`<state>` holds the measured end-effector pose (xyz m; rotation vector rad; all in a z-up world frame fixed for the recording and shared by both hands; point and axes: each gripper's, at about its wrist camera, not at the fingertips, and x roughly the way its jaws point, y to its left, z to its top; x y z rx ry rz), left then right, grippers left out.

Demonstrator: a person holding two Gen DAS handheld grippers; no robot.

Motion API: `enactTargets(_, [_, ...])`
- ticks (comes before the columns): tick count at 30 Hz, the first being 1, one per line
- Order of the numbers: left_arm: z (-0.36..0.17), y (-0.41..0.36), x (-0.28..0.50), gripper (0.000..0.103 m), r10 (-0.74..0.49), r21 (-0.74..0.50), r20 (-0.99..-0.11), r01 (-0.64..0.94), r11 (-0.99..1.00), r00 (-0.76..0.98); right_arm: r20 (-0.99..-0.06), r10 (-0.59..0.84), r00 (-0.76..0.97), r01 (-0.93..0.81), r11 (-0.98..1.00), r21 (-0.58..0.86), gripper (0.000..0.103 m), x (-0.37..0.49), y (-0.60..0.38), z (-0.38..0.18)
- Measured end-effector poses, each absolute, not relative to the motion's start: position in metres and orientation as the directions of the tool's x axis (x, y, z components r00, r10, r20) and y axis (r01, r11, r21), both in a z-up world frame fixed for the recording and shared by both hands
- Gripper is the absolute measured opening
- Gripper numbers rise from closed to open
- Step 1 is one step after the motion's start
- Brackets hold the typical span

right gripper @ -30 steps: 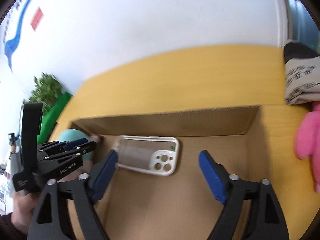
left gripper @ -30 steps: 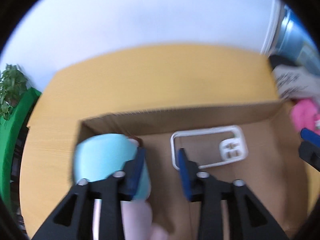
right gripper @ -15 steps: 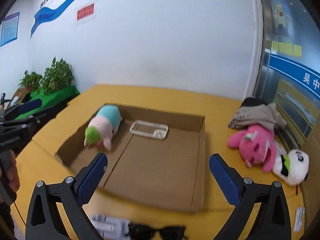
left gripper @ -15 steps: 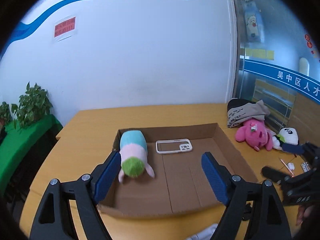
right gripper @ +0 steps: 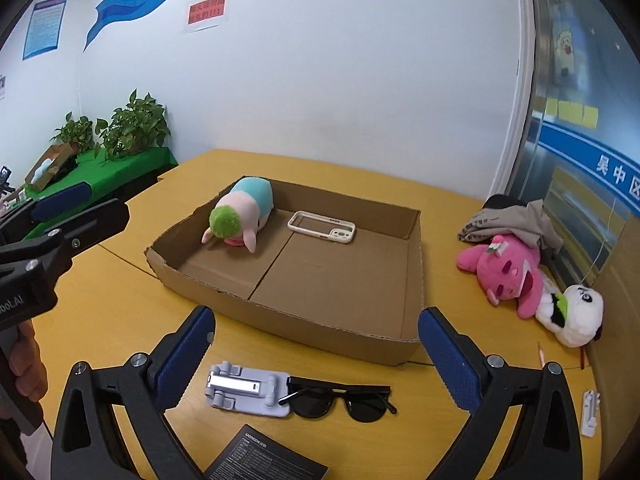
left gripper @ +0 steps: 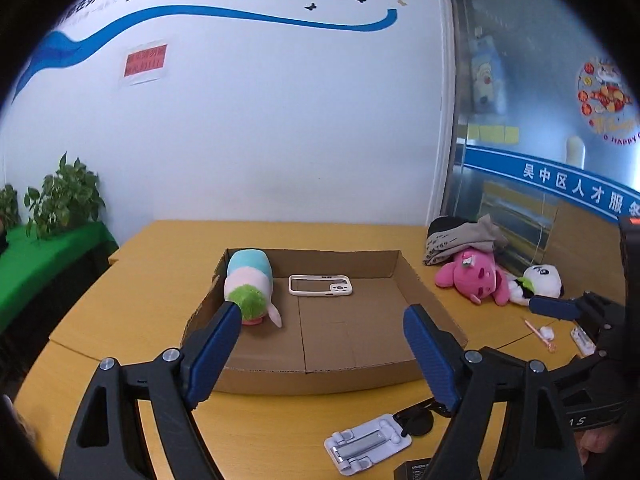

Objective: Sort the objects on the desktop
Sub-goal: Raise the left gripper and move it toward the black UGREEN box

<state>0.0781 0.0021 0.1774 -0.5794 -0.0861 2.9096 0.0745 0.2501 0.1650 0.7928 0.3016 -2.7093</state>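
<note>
**Two things boxed, rest of the table waiting to be sorted**

Going left to right; the left tongs [left gripper: 322,322] hang over the near edge of the table [right gripper: 120,292] with both blue pads spread wide and nothing between them; the cardboard box [right gripper: 288,322] sits mid-table, and in its far left corner lies the pastel plush [right gripper: 240,216], with the white phone case [right gripper: 322,227] just beside it along the far wall; rest of the box floor is bare.

Near edge of the table, in front of the box: a grey phone stand [right gripper: 246,394] touching a pair of black sunglasses [right gripper: 340,398], and a dark booklet [right gripper: 266,460] closer still; the right tongs [right gripper: 316,342] hover right above these, pads wide apart, empty.

Over by the right edge: a bundle of clothes [right gripper: 508,218], a pink plush [right gripper: 508,270] and a panda plush [right gripper: 576,314] lying against each other, plus a pencil [right gripper: 541,354] and a small white clip thing [right gripper: 589,412].

My read: we're between picks, hands free and choosing the next item; the stand or the sunglasses look like the obvious grab since they're right under the right tongs; that means dipping down and closing on just one of them without dragging the other along, then carrying it over the box wall.
</note>
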Motion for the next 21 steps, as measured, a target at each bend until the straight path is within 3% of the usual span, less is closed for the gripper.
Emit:
enactTargets(2, [0.173,-0.002,0.076,0.083,0.165,-0.1,-0.386,-0.136,-0.986,-0.908,-0.553,-0.209,-0.807,0.329,-0.936,-0.127,0.063,0.076,0.252,0.164])
enactTargets(3, [0.17,-0.004,0.074,0.083,0.161,-0.104,-0.398,-0.13,-0.986,-0.903,-0.562,-0.21,-0.8,0.328,-0.937,-0.117,0.026,0.075,0.254,0.164])
enactTargets(4, [0.166,-0.005,0.071,0.081,0.164,-0.113,-0.416,-0.128,-0.985,-0.895,-0.572,-0.221,-0.79,0.332,-0.938,-0.097,0.017,0.073,0.256,0.163])
enactTargets(6, [0.157,-0.006,0.067,0.058,0.198,-0.142,-0.46,-0.149,-0.979,-0.865,-0.583,-0.245,-0.774,0.346,-0.936,-0.065,0.017,0.071,0.26,0.161])
enactTargets(7, [0.152,-0.005,0.064,0.011,0.215,-0.15,-0.491,-0.16,-0.976,-0.844,-0.586,-0.247,-0.772,0.348,-0.935,-0.065,0.017,0.07,0.26,0.16])
enactTargets(8, [0.147,-0.004,0.061,0.005,0.22,-0.153,-0.521,-0.163,-0.975,-0.825,-0.587,-0.25,-0.77,0.351,-0.934,-0.063,0.017,0.07,0.26,0.158])
enactTargets(9, [0.141,-0.004,0.058,0.005,0.221,-0.158,-0.546,-0.16,-0.974,-0.808,-0.585,-0.261,-0.768,0.357,-0.932,-0.054,0.028,0.07,0.26,0.157])
enactTargets(10, [0.137,-0.003,0.057,0.005,0.221,-0.162,-0.553,-0.157,-0.974,-0.803,-0.583,-0.27,-0.767,0.361,-0.931,-0.044,0.066,0.07,0.261,0.157])
enactTargets(11, [0.135,-0.004,0.057,0.005,0.213,-0.162,-0.555,-0.147,-0.976,-0.804,-0.579,-0.275,-0.767,0.361,-0.932,-0.037,0.09,0.07,0.261,0.157])
enactTargets(12, [0.134,-0.004,0.058,0.008,0.197,-0.155,-0.552,-0.133,-0.979,-0.81,-0.567,-0.276,-0.776,0.357,-0.933,-0.034,0.101,0.071,0.261,0.157])
enactTargets(13, [0.133,-0.003,0.058,0.029,0.173,-0.141,-0.555,-0.114,-0.983,-0.814,-0.555,-0.281,-0.783,0.36,-0.932,-0.035,0.103,0.072,0.262,0.158])
enactTargets(14, [0.133,-0.003,0.058,0.068,0.144,-0.121,-0.559,-0.092,-0.988,-0.816,-0.55,-0.286,-0.785,0.364,-0.931,-0.036,0.103,0.073,0.261,0.159])
enactTargets(15, [0.132,-0.003,0.059,0.084,0.114,-0.101,-0.554,-0.07,-0.992,-0.824,-0.548,-0.286,-0.786,0.367,-0.929,-0.042,0.103,0.072,0.26,0.159])
enactTargets(18, [0.134,-0.005,0.067,0.088,0.076,-0.084,-0.5,-0.039,-0.996,-0.863,-0.559,-0.272,-0.783,0.366,-0.929,-0.061,0.103,0.07,0.259,0.155])
enactTargets(21, [0.13,-0.003,0.07,0.088,0.1,-0.074,-0.512,-0.072,-0.995,-0.853,-0.581,-0.282,-0.764,0.368,-0.929,-0.033,0.103,0.069,0.266,0.146])
